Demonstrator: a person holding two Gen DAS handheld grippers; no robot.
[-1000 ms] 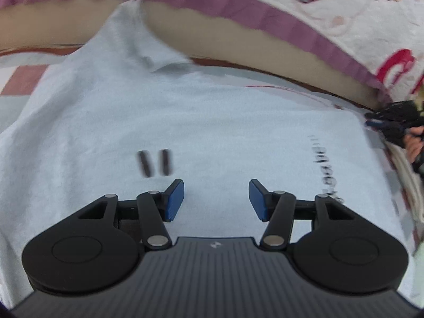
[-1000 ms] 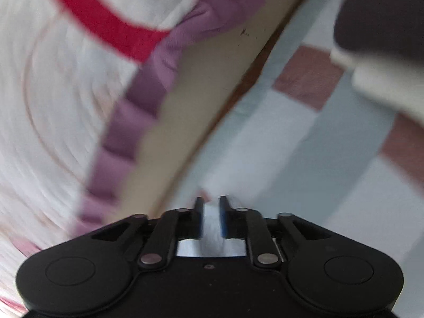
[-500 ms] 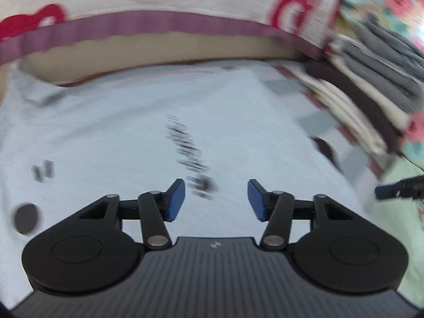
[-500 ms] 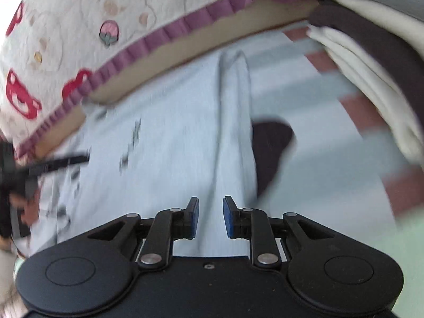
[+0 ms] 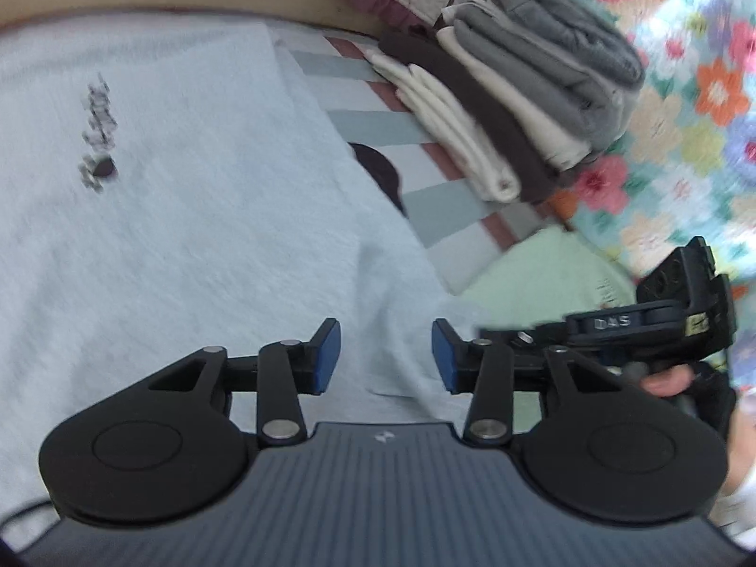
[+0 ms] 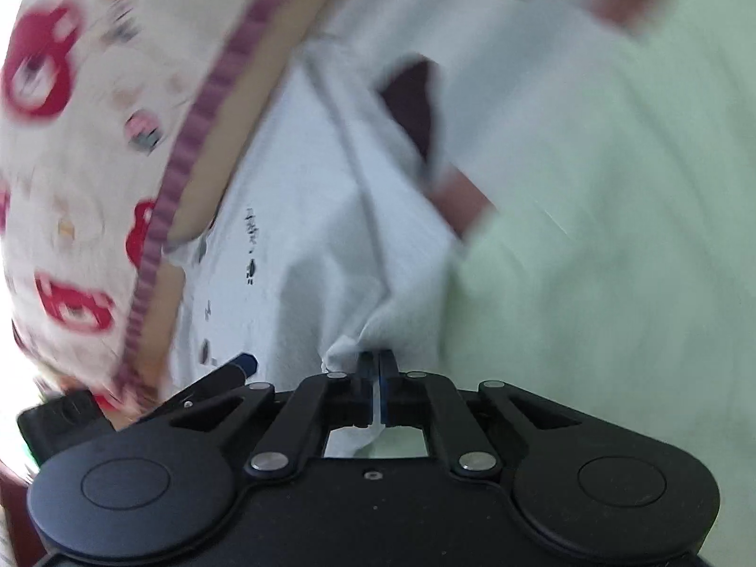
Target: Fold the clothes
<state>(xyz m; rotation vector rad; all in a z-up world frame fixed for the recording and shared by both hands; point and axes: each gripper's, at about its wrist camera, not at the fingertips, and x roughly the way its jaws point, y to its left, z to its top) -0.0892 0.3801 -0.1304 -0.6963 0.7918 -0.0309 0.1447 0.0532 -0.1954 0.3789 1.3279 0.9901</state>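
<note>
A pale blue garment [image 5: 179, 217] with dark printed lettering lies spread on the bed. It also shows in the right wrist view [image 6: 302, 245]. My left gripper [image 5: 385, 347] is open and empty, just above the garment's near right part. My right gripper [image 6: 376, 368] is shut on a bunched corner of the pale blue garment. The right gripper also shows in the left wrist view [image 5: 628, 330], at the right, close beside the left one.
A stack of folded clothes [image 5: 510, 90] in grey, cream and dark brown sits at the far right on a striped sheet [image 5: 425, 198]. A pale green cloth [image 6: 605, 245] lies at the right. A cartoon-print quilt with purple trim [image 6: 94, 151] borders the far side.
The right gripper, open half a second ago, has closed on a corner of the pale blue garment. The left gripper has swung right toward that corner and stays open.
</note>
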